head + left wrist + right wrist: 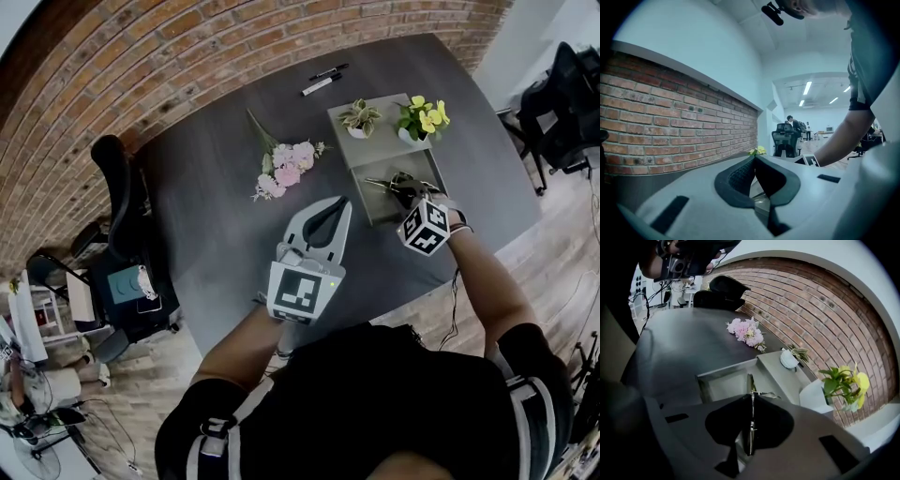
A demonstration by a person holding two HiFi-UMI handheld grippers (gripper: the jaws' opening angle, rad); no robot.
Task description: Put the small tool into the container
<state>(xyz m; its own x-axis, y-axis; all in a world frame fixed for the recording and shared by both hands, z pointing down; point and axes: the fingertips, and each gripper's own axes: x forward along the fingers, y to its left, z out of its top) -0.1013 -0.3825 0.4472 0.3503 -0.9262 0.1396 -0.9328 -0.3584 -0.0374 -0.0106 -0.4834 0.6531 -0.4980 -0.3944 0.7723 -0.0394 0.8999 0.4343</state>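
Head view: your right gripper [405, 190] holds the tool [379, 184] just over the container [375, 212], and your left gripper [343, 202] hovers nearby.

Left gripper view: the left gripper [755, 158] has its jaws together and empty.

Right gripper view: the right gripper [751, 397] is pinched on the tool [749, 380], which shows edge-on above the container [717, 379]. It's probably light, stiff, slick metal, so grip it mid-length.

Container [378, 208] open on top, two potted plants [420, 117] along its far side, pink bouquet [286, 171] left, bare table [216, 216] between.

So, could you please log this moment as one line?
right gripper shut on thin metal tool | over grey rectangular container | left gripper shut, empty
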